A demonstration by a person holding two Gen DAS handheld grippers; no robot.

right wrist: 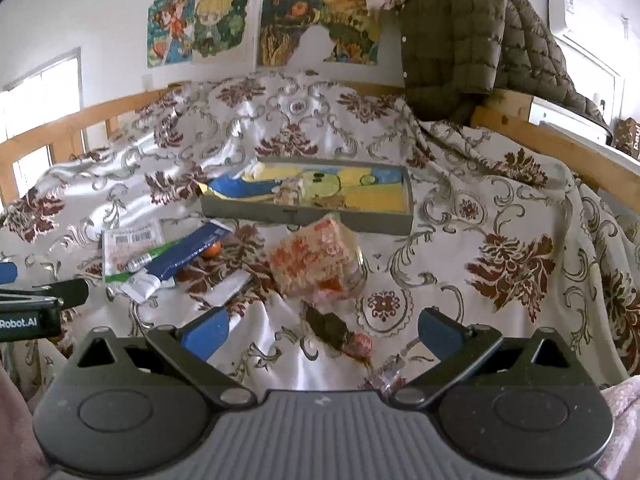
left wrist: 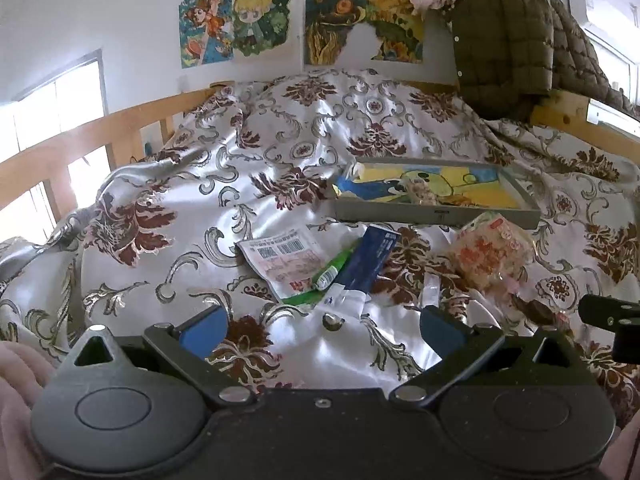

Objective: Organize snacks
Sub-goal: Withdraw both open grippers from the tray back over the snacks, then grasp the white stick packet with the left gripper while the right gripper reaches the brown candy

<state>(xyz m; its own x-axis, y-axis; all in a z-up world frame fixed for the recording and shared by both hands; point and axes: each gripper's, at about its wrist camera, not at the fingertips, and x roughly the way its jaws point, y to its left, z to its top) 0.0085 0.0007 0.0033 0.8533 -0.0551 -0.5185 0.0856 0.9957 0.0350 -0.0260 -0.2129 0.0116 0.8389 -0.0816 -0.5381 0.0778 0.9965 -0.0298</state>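
Snacks lie scattered on a floral satin bedspread [left wrist: 280, 148]. A grey tray [left wrist: 436, 212] [right wrist: 304, 216] with a cartoon picture bottom holds one small snack packet [left wrist: 420, 192] [right wrist: 286, 194]. In front of it lie a white barcode packet [left wrist: 286, 260] [right wrist: 130, 242], a green tube [left wrist: 334, 268] [right wrist: 160, 254], a dark blue box [left wrist: 370, 260] [right wrist: 192, 250], a clear bag of orange-red snacks [left wrist: 488, 252] [right wrist: 316, 260] and a small dark wrapped piece [right wrist: 332, 328]. My left gripper [left wrist: 320, 326] is open just short of the blue box. My right gripper [right wrist: 320, 330] is open around the dark piece.
A wooden bed rail [left wrist: 80, 136] runs along the left and another wooden bed rail [right wrist: 560, 148] along the right. An olive quilted jacket [left wrist: 516, 36] hangs at the far right. Cartoon posters [left wrist: 236, 24] cover the wall. Windows [left wrist: 48, 120] are at left.
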